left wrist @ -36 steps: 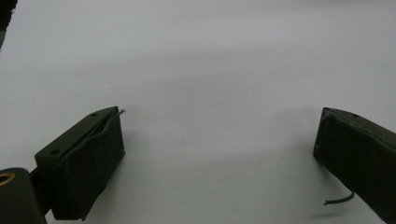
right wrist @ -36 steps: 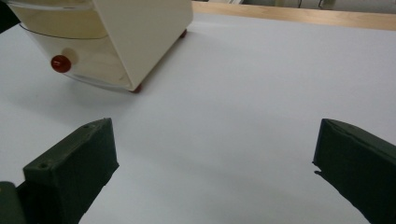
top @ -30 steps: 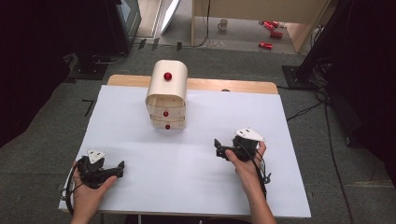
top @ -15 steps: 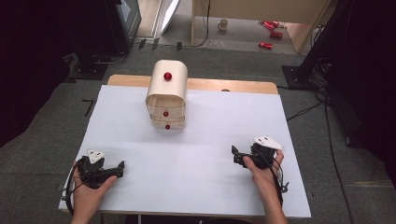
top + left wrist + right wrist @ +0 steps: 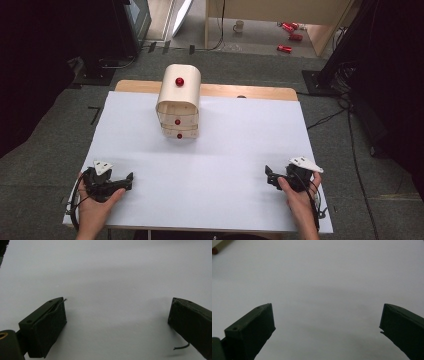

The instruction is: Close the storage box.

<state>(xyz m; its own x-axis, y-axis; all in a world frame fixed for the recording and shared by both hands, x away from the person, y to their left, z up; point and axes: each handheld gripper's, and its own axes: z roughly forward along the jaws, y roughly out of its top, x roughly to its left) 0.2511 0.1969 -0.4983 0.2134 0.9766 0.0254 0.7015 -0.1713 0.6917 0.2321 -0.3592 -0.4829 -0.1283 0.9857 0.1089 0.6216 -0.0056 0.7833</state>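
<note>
While both grippers rested at the near corners of the white table (image 5: pixel 240 150), jaws spread and empty, the small wooden drawer chest (image 5: pixel 178 107) stood upright toward the far edge, ahead and between them, somewhat nearer the left gripper (image 5: pixel 131 176) than the right gripper (image 5: pixel 267 172). Its rounded pale shell carried glossy red knobs (image 5: pixel 177 122) facing the person.

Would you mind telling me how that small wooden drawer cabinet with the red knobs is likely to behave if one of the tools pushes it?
The wooden drawer cabinet looks stiff and probably light, being thin pale wood. It stands taller than it is wide, so a push near its rounded top might tip it; a low push would likelier slide it across the smooth white table. Its red knobs are small and round, so jaws could slip off.
</note>
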